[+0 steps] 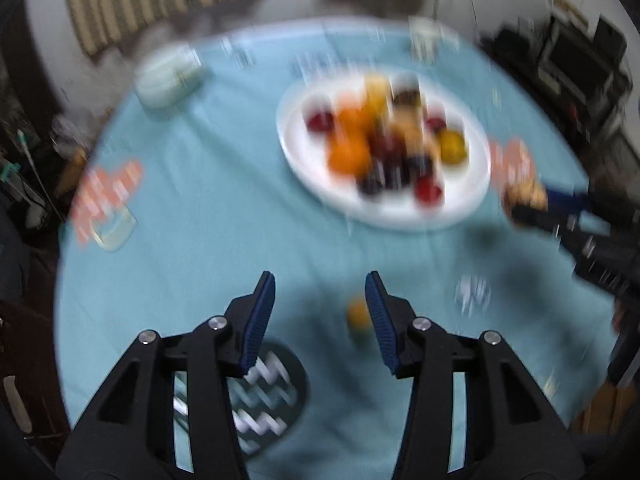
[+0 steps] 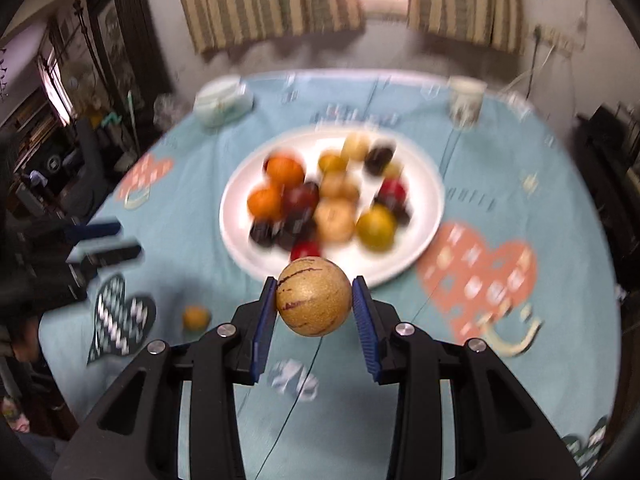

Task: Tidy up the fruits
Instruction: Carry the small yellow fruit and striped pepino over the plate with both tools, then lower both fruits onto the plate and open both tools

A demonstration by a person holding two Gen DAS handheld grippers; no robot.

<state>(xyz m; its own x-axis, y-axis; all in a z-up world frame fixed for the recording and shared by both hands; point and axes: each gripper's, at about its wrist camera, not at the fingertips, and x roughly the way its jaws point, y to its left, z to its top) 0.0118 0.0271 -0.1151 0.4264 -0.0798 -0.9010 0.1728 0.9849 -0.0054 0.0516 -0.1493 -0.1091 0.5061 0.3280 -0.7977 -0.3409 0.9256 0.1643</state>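
Note:
A white plate (image 2: pixel 420 196) on the light blue tablecloth holds several fruits: oranges, yellow, tan, red and dark ones. My right gripper (image 2: pixel 314 304) is shut on a tan round fruit with purple streaks (image 2: pixel 314 298), held above the cloth just short of the plate's near rim. My left gripper (image 1: pixel 320 312) is open and empty, above the cloth. A small orange fruit (image 1: pixel 357 314) lies on the cloth beside its right finger; it also shows in the right wrist view (image 2: pixel 196 317). The plate shows in the left wrist view (image 1: pixel 296 152), with the right gripper (image 1: pixel 532 204) at its right. Both views are blurred.
A pale green lidded container (image 2: pixel 222 102) and a white cup (image 2: pixel 466 100) stand at the table's far side. The cloth (image 2: pixel 560 200) carries heart prints. Striped curtains (image 2: pixel 264 0) hang behind. Dark furniture and clutter surround the round table.

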